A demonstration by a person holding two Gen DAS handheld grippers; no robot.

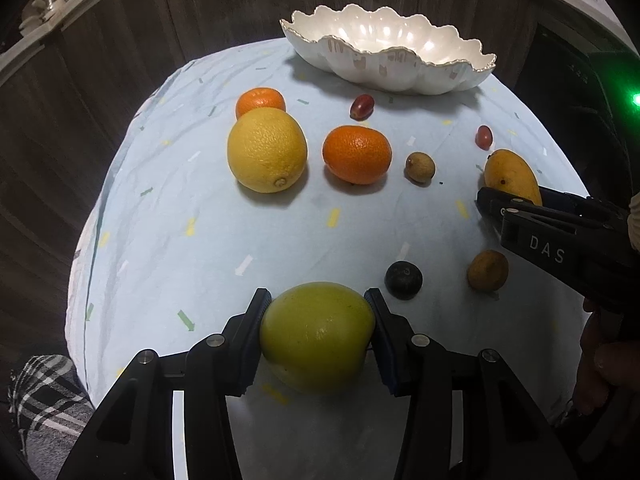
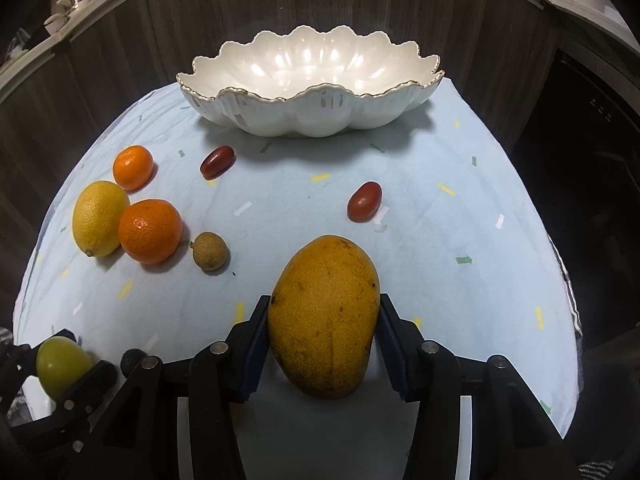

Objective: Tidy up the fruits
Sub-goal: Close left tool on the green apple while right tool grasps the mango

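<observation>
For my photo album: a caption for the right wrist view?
Right gripper clasps a yellow-orange mango before an empty scalloped white bowl.

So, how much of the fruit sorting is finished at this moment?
Nothing is done yet: the white bowl holds no fruit. In hand: the left tongs grip a green fruit, the right tongs a mango. Left on the cloth: lemon, two oranges, and several small fruits.
</observation>
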